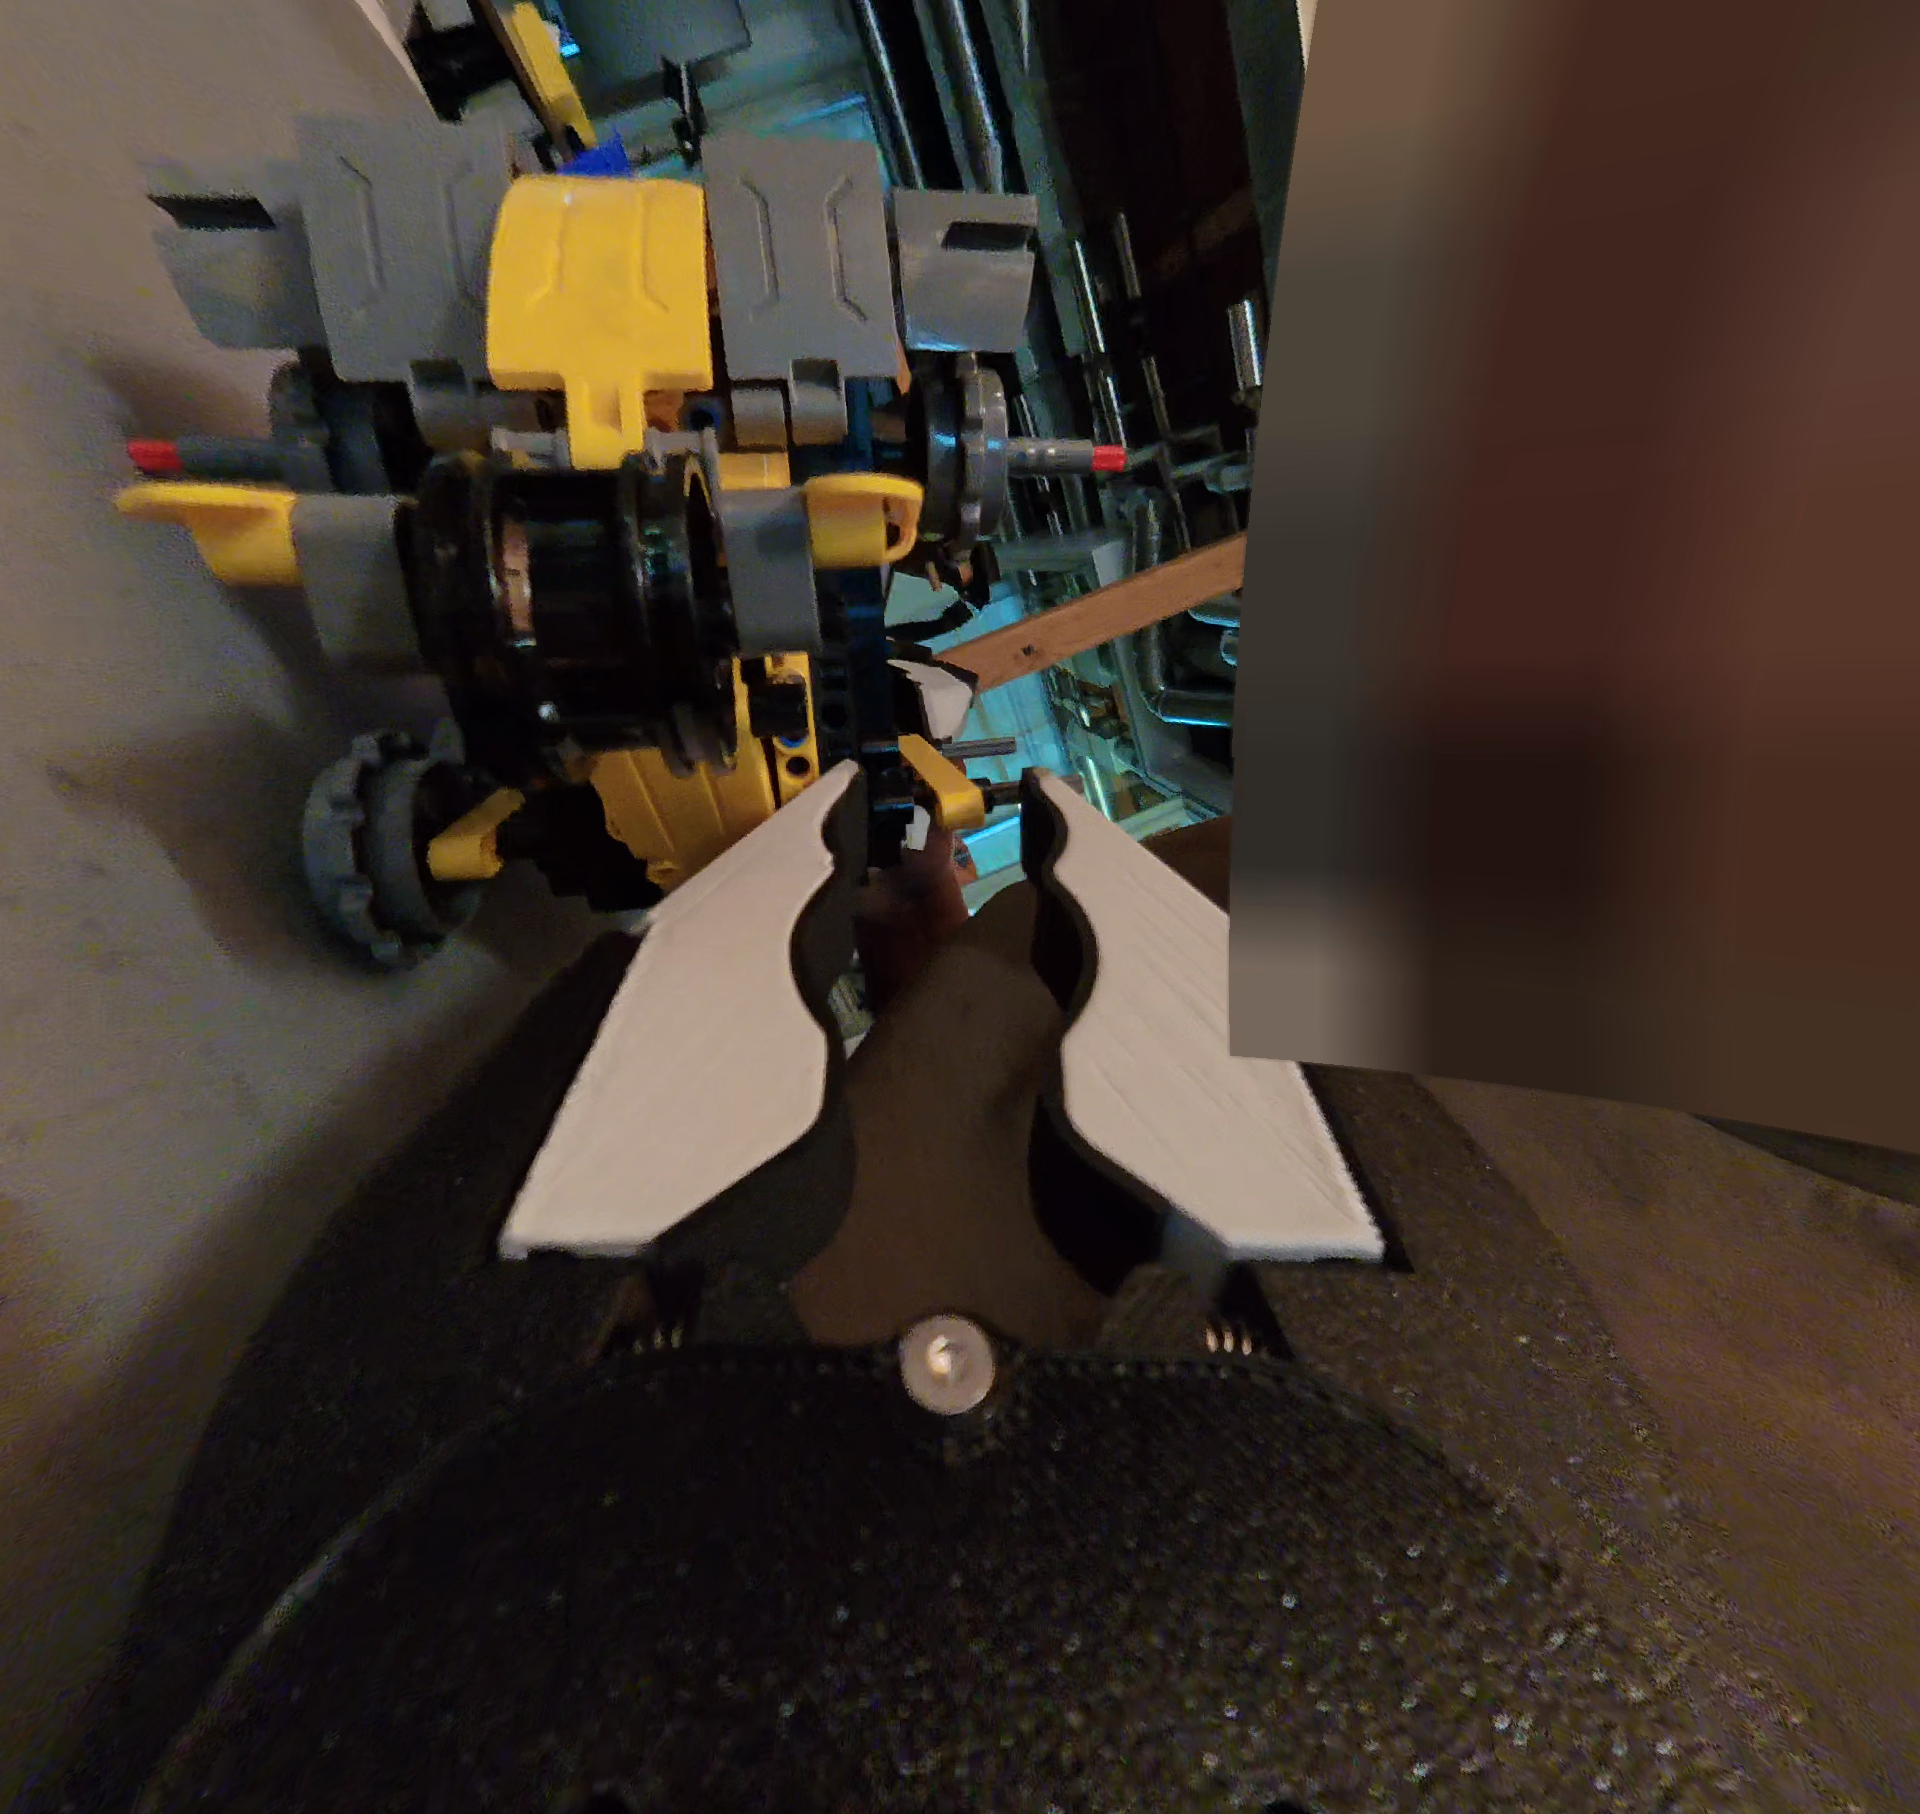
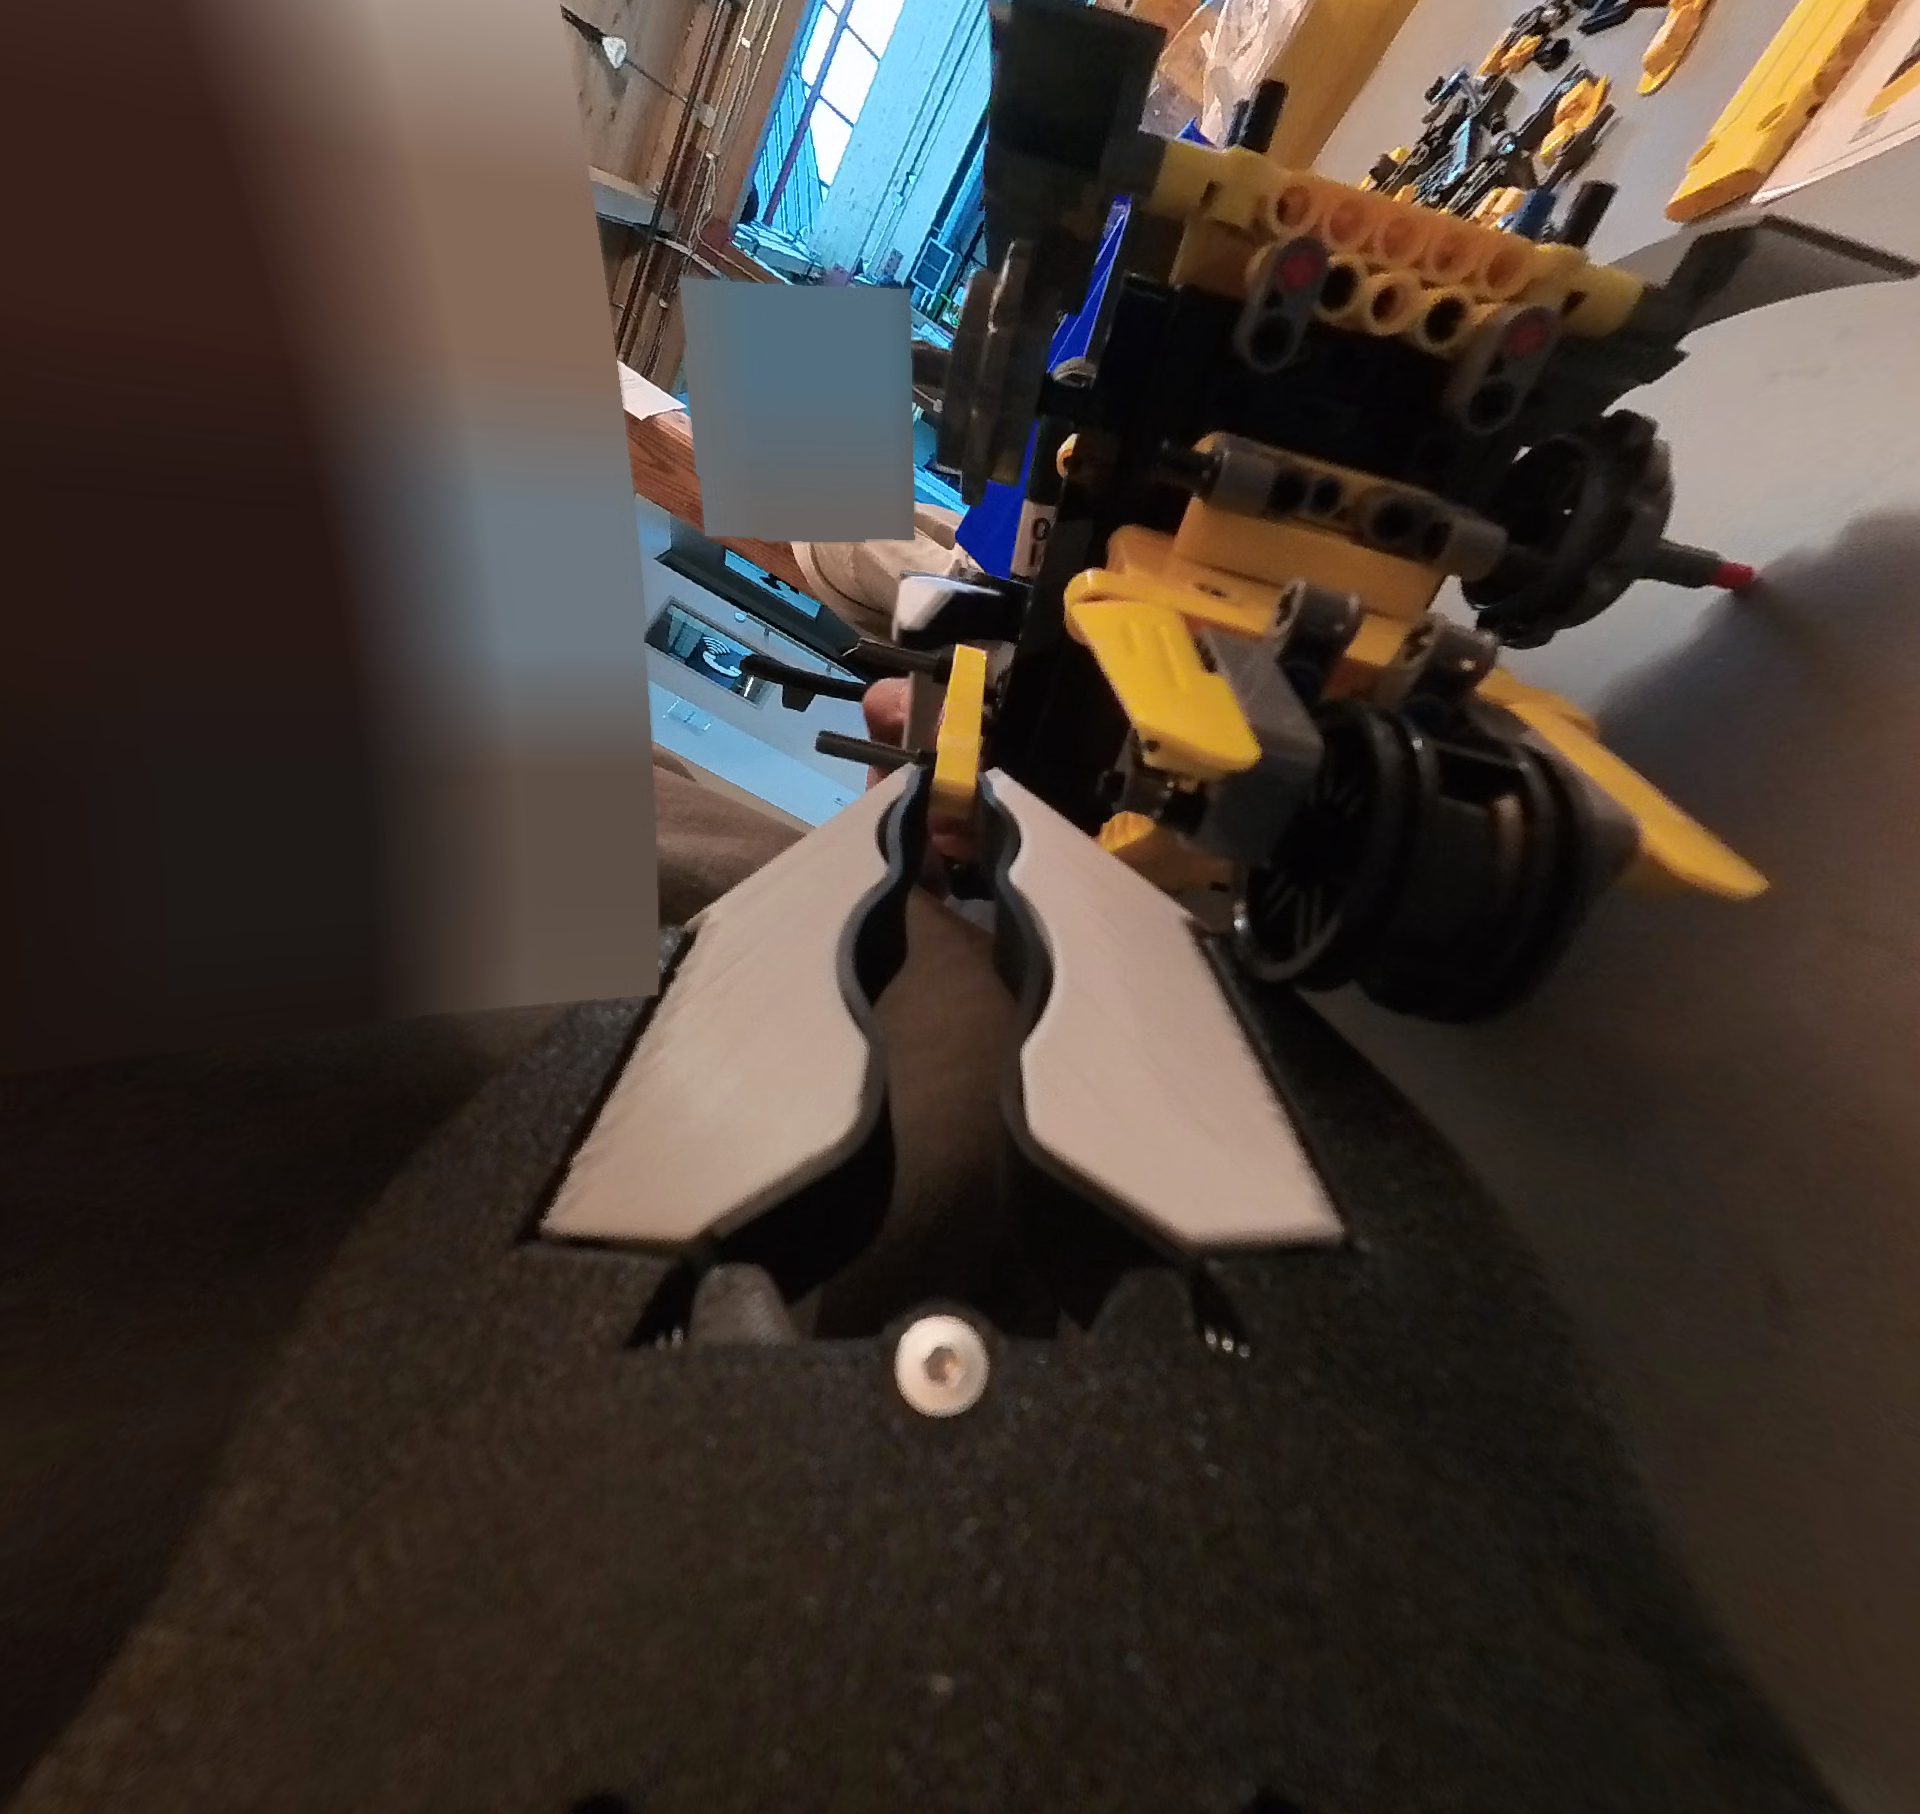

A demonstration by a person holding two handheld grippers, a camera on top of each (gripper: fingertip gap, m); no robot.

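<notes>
Left gripper (image 1: 940,793) — white fingers parted, tips either side of a small yellow plastic connector piece (image 1: 951,788) with two thin black pins sticking out of it. The left fingertip sits against the black frame edge of the model; the right fingertip is at the pin ends. Whether it actually clamps anything, I cannot tell.

Right gripper (image 2: 956,793) — fingertips pinched on that same yellow connector piece (image 2: 961,725), holding it by its lower end; the two black pins (image 2: 878,704) point away to the left.

The piece sits at the edge of a yellow, grey and black toy-brick vehicle model (image 1: 613,517), tipped on its side against a plain grey table surface (image 1: 125,829). Visible on the model: grey panel plates (image 1: 795,258), a black wheel rim (image 1: 582,611), grey cog-like hubs (image 1: 364,860), red-tipped axles (image 1: 1107,457). From the right wrist view the same model (image 2: 1351,517) shows a second black wheel rim (image 2: 1392,860) and yellow beams with holes (image 2: 1392,247).

Farther along the table (image 2: 1766,1037): loose yellow and black brick parts (image 2: 1538,102) and a long yellow beam (image 2: 1797,71), well apart from the model.
</notes>
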